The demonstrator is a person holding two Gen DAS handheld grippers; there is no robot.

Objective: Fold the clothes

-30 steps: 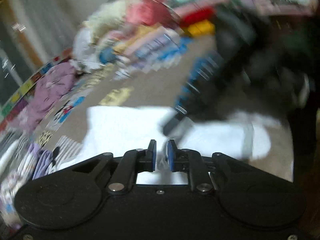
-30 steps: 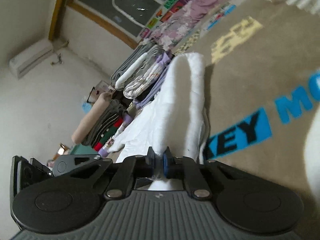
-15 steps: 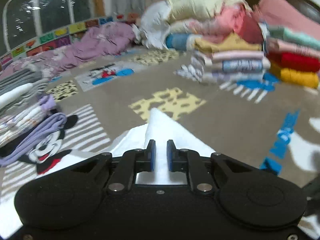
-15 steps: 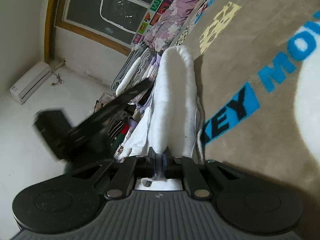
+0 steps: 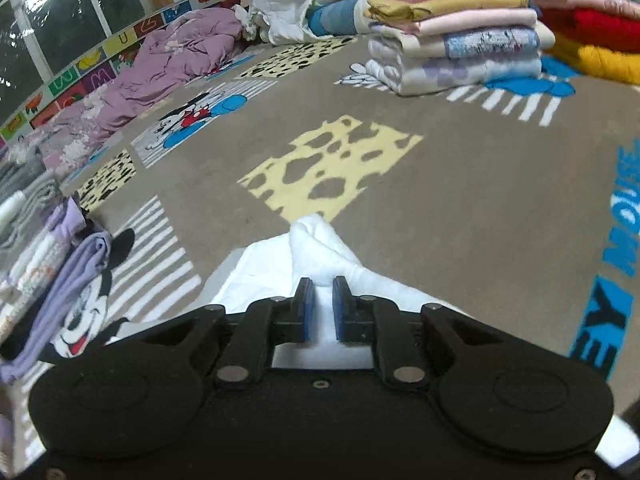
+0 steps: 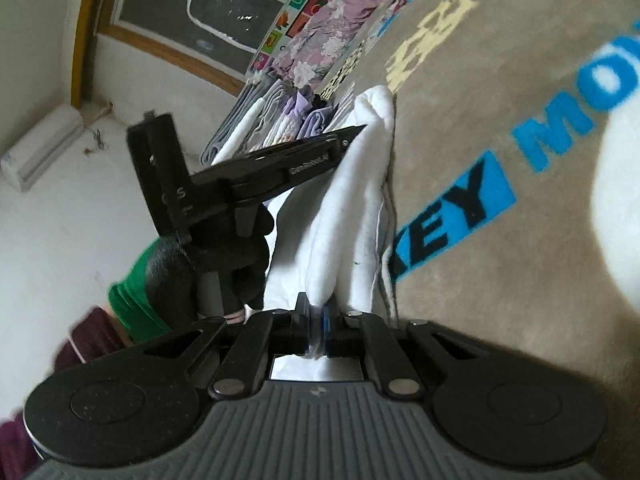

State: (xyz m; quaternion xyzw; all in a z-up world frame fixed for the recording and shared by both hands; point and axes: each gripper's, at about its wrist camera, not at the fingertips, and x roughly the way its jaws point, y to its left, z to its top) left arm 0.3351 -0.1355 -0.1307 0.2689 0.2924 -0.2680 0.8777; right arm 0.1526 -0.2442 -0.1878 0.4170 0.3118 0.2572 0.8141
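Note:
A white garment (image 5: 316, 248) lies on the cartoon-print carpet (image 5: 480, 184), one corner lifted into a peak. My left gripper (image 5: 323, 296) is shut on that corner, with white cloth between its blue pads. In the right wrist view the same white garment (image 6: 352, 184) runs away from me as a long folded ridge. My right gripper (image 6: 316, 312) pinches its near end, and its jaws are closing tight on the cloth. The left gripper (image 6: 356, 130) comes in from the left and meets the far part of the ridge.
Stacks of folded clothes (image 5: 460, 40) stand at the far right of the carpet. Purple bedding (image 5: 172, 60) lies along the far wall under a window. A lilac and grey folded pile (image 5: 48, 248) sits at the left. A person in a green top (image 6: 132, 304) is beside me.
The left gripper has swung across with its white corner and now shows in the right wrist view, over the garment's far end. The right gripper has stayed put, still on the cloth.

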